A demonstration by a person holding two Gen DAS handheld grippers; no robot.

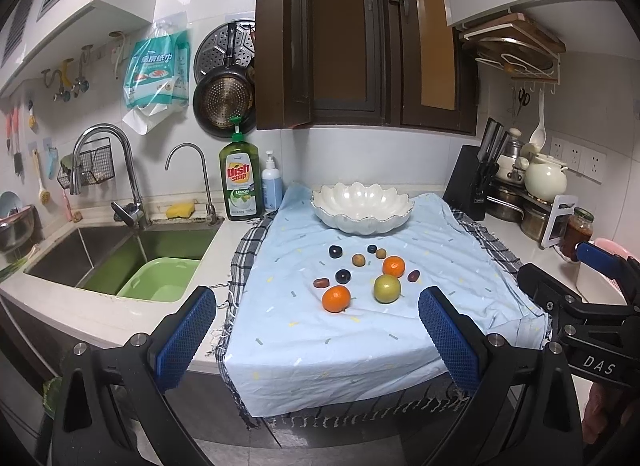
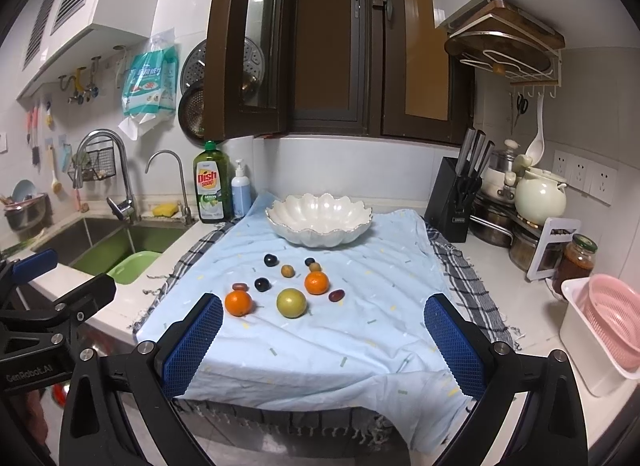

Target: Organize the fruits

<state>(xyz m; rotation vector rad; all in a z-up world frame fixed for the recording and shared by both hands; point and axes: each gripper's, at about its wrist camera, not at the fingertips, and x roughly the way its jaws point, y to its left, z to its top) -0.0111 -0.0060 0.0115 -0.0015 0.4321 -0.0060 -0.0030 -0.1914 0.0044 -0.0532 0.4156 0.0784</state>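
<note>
Several fruits lie on a light blue cloth (image 1: 360,346) (image 2: 320,346): two oranges (image 1: 336,298) (image 1: 393,266) (image 2: 238,303) (image 2: 317,282), a green apple (image 1: 387,288) (image 2: 291,302), and small dark and brown fruits (image 1: 343,276) (image 2: 262,284). A white scalloped bowl (image 1: 362,207) (image 2: 319,218), empty, stands behind them. My left gripper (image 1: 316,342) is open and empty, held back from the fruits over the cloth's front. My right gripper (image 2: 324,346) is open and empty, likewise short of the fruits.
A sink (image 1: 120,254) with a green basin (image 1: 160,280) lies left. Dish soap (image 1: 241,181) and a pump bottle (image 1: 272,185) stand behind the cloth. A knife block (image 2: 456,201), pots, a jar (image 2: 576,266) and a pink colander (image 2: 612,322) crowd the right.
</note>
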